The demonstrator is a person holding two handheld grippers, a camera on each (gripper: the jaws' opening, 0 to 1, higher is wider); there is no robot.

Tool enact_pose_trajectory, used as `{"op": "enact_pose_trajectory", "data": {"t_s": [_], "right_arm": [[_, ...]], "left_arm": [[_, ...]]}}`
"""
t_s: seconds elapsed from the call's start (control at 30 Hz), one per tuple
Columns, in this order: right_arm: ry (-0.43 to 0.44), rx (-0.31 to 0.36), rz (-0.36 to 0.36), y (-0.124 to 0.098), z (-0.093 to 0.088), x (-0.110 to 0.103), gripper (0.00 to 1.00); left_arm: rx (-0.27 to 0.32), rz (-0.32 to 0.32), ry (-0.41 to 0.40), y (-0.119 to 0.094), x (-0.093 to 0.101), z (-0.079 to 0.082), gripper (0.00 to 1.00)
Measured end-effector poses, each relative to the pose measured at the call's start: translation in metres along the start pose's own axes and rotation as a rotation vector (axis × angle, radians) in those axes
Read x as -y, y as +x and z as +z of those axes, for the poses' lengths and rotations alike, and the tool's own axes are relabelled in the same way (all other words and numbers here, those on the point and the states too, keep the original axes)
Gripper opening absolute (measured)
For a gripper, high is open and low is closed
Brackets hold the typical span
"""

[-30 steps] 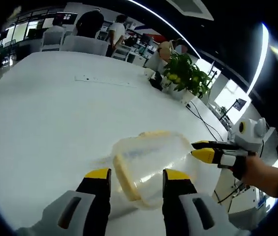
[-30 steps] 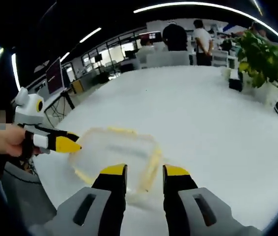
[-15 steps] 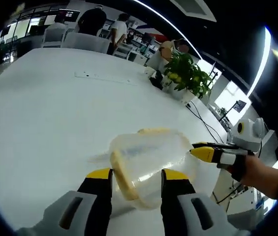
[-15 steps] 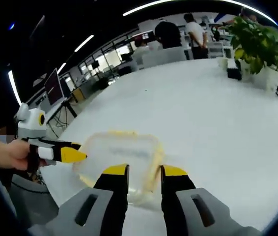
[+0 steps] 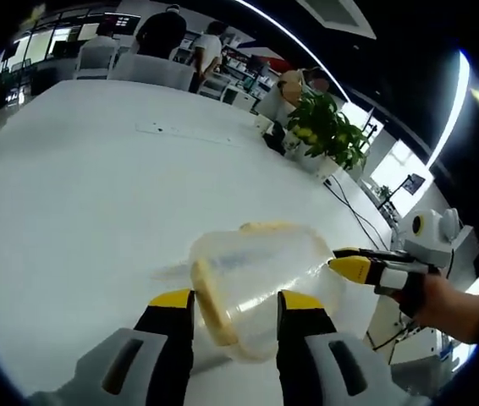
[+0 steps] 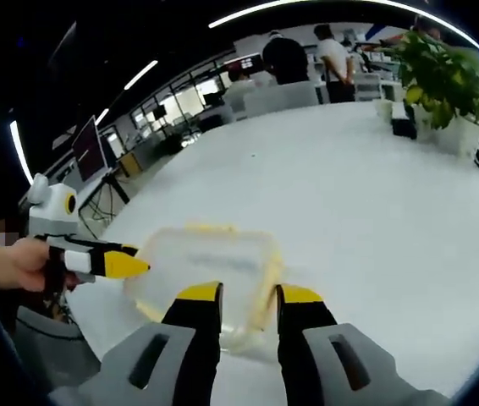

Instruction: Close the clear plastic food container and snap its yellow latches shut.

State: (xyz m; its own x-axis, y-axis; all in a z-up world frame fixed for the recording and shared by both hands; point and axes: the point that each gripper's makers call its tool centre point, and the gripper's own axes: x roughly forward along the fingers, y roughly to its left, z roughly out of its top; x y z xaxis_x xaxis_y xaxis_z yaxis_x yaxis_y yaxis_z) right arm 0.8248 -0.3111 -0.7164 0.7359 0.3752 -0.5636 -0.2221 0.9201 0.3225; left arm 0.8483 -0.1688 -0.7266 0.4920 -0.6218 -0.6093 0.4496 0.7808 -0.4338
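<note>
Bright overhead strip lights (image 5: pixel 451 93); glare whitens the table (image 6: pixel 349 194); edges bend.

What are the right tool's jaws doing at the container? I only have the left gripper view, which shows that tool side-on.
Observer: In the right gripper view, the right tool has its jaws apart, gripping nothing. The container's near edge lies just beyond them.
Operator: Any latch near it?
Observer: A yellow latch runs along the container's side, just ahead of the right-hand jaw.
Operator: And my left tool from there?
Observer: The left tool points at the container's opposite side edge; I cannot confirm contact.
</note>
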Motion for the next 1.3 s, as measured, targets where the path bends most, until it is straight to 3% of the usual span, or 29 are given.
{"op": "enact_pose_trajectory", "data": {"t_s": [0.23, 0.73, 1.0, 1.3], "right_arm": [[-0.012, -0.01, 0.014, 0.02, 0.001, -0.03, 0.22], [-0.03, -0.039, 0.053, 0.055, 0.004, -0.078, 0.21], [-0.041, -0.046, 0.066, 0.074, 0.01, -0.096, 0.21], [-0.058, -0.058, 0.088, 0.088, 0.018, -0.105, 0.2]], "left_arm": [[0.011, 0.033, -0.029, -0.019, -0.033, 0.003, 0.32], [0.064, 0.077, -0.09, -0.046, -0.085, 0.01, 0.33], [0.076, 0.094, -0.104, -0.053, -0.109, 0.019, 0.34], [0.085, 0.119, -0.114, -0.056, -0.12, 0.026, 0.34]]}}
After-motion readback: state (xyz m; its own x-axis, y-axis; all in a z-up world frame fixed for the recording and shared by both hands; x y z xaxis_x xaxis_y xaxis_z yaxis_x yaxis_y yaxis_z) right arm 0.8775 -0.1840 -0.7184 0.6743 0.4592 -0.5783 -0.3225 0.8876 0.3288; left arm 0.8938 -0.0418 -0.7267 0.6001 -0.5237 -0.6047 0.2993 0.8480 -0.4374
